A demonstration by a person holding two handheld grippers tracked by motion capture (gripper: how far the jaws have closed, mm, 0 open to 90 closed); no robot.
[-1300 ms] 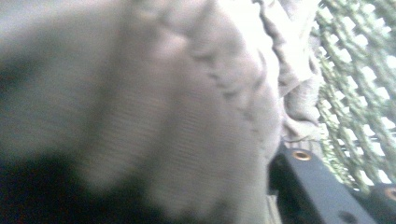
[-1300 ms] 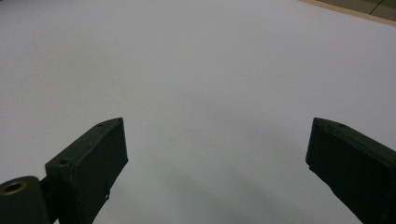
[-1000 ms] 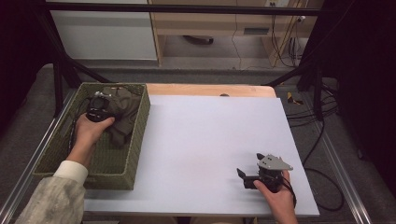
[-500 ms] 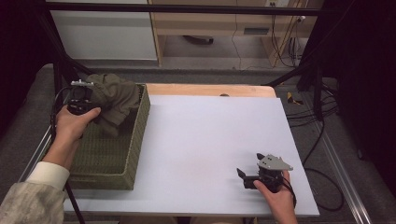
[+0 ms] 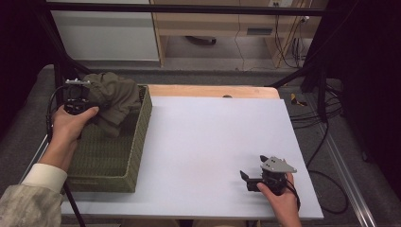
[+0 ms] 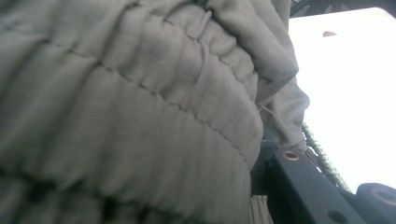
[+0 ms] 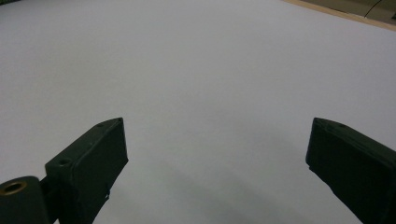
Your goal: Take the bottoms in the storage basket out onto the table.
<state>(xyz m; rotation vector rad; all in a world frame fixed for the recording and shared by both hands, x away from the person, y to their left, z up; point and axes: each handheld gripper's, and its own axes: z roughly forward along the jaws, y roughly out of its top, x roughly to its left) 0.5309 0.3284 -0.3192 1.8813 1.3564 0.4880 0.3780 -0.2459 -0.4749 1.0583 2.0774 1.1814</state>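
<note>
The left gripper [image 5: 82, 101] is positioned above the far left corner of the woven basket [image 5: 137, 142], which stands along the left edge of the desk [image 5: 213, 142]. Its jaws are clamped on an olive-green cloth garment [image 5: 113, 97], and the left hand [image 5: 71, 125] grips the tool body from the near side. The garment hangs bunched from the jaws, raised above the basket's far end, with its lower folds drooping toward the basket interior; whether those folds touch the basket floor cannot be determined. In the left gripper view, the garment [image 6: 140, 107] covers most of the frame at close range: a gathered, stitched band runs diagonally across it, and one black jaw is visible at the lower right beneath the fabric. The white desk surface [image 6: 350, 84] and a strip of the woven basket rim [image 6: 322, 156] appear beyond the cloth. The right gripper [image 5: 253, 179] rests near the near right corner of the desk, held by the right hand [image 5: 279, 198], with its grey three-cornered plate on top. In the right gripper view, its two black jaws stand wide apart with nothing between them, over the bare white desk surface [image 7: 210, 70]. The two grippers are well apart.
</note>
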